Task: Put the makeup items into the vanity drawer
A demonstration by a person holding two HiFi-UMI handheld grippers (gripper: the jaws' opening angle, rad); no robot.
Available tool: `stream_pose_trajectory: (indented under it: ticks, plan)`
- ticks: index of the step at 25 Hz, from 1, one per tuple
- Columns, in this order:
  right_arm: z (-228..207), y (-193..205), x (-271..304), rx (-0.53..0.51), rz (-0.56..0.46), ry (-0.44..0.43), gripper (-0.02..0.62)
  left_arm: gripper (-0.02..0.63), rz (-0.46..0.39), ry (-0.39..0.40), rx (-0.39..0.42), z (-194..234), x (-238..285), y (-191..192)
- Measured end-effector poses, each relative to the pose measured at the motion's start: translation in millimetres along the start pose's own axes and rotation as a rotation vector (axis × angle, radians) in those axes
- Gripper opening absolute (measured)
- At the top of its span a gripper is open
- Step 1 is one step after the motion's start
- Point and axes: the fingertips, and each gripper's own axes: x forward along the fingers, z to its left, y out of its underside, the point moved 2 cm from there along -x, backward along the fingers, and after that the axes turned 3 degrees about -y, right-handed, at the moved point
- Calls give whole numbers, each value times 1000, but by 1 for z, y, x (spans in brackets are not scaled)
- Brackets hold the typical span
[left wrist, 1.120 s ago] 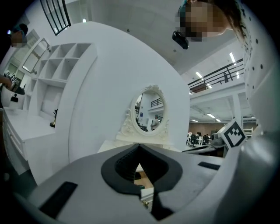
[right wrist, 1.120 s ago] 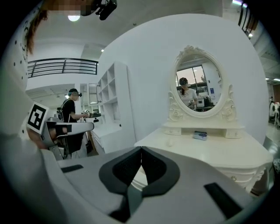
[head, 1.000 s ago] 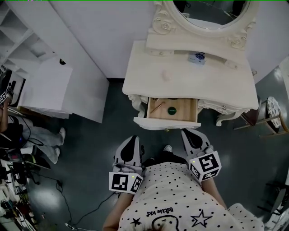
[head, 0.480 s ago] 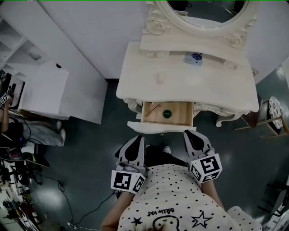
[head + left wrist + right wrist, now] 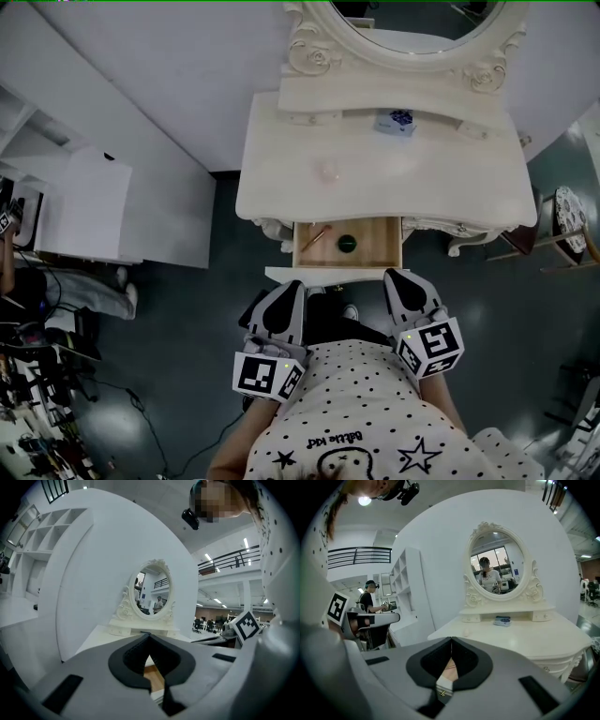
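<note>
1. Head view: cream vanity bench (image 5: 441, 178) w/ oval mirror (image 5: 412, 23) at its back. The drawer (image 5: 375, 248) under the bench centre stands pulled out, wood bottom showing. Inside lie a thin rose-gold stick (image 5: 315, 237), angled, at left, & a dark green round item (image 5: 348, 244) near it, the two apart.
2. Same view, bench top: a blue-white box (image 5: 395, 121) sits on the raised back shelf (image 5: 319, 98) below the mirror. A pale pinkish blob (image 5: 329, 172) lies on the flat top, left of centre. It's too small to ID, poss. a sponge.
3. Same view: left claw (image 5: 289, 291) & right claw (image 5: 401, 279) are held side by side near the drawer front, tips toward it. Each has its jaws pressed together, nothing in either.
4. Left gripper view: left claw (image 5: 149, 637) has jaws meeting at the tips, empty. Through the gap behind the tips a strip of the drawer's wood (image 5: 154, 677) shows. The mirror (image 5: 152, 592) stands beyond.
5. Right gripper view: right claw (image 5: 451, 640) is pressed together, empty. Through its gap show the drawer wood w/ the stick (image 5: 451, 666) & the drawer front w/ a small metal handle (image 5: 443, 693). Beyond are the box (image 5: 503, 620) on the shelf & the blob (image 5: 466, 632) on the bench top, both outside the drawer. A person (image 5: 370, 602) stands far left by white shelving (image 5: 405, 588).
</note>
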Motion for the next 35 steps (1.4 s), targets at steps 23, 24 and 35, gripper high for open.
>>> stream_pose_trajectory:
  ticks: [23, 24, 35]
  plan:
    - [58, -41, 116, -8, -3, 91, 9, -5, -28, 56, -22, 146, 36, -39]
    - [58, -42, 118, -8, -1, 94, 9, -5, -27, 59, -19, 148, 38, -39]
    - [59, -54, 138, -44, 10, 63, 9, -5, -32, 41, -24, 157, 43, -42]
